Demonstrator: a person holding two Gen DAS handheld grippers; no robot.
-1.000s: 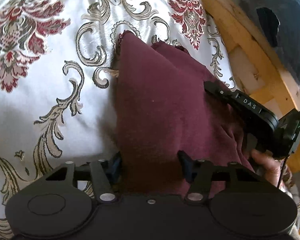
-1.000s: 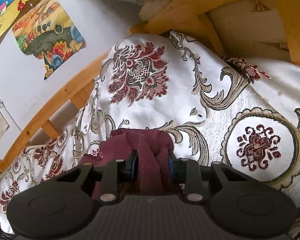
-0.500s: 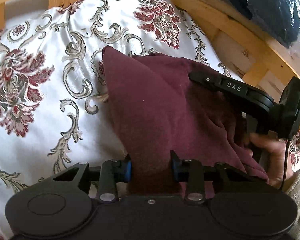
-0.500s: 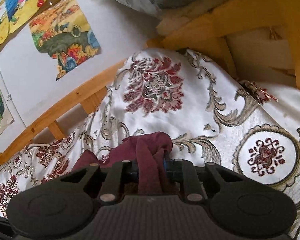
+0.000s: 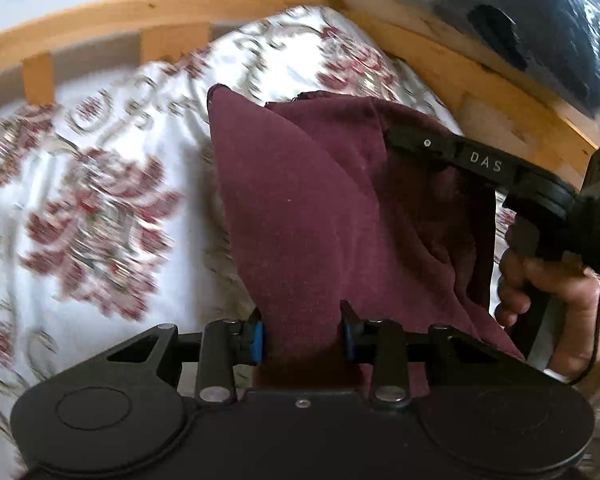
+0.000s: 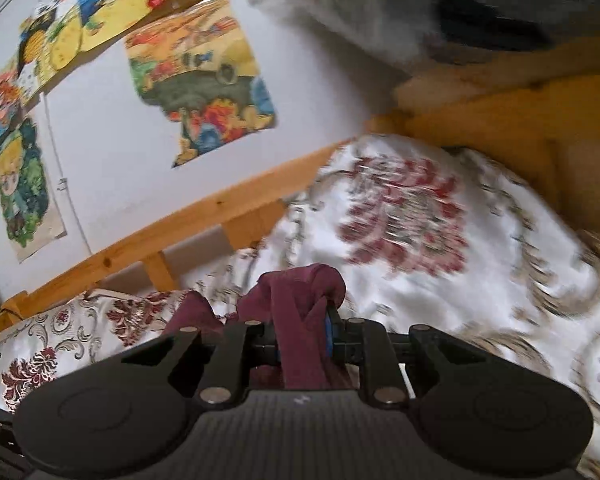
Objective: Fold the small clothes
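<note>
A small maroon garment (image 5: 320,216) hangs lifted above a white bedspread with red and gold flowers (image 5: 100,208). My left gripper (image 5: 302,334) is shut on its near edge. The cloth rises in folds toward my right gripper, which appears in the left wrist view at the right (image 5: 480,162), held by a hand. In the right wrist view my right gripper (image 6: 304,340) is shut on a bunched maroon fold (image 6: 300,300), with the bedspread (image 6: 440,240) beyond it.
A wooden bed rail (image 5: 140,12) runs along the back and right side. A dark blue bundle in plastic (image 5: 540,32) sits on the right rail. Colourful posters (image 6: 200,76) hang on the white wall behind the bed.
Both grippers have closed tighter on the garment and lifted it up from the bedspread. The views have tilted up toward the rail and wall.
</note>
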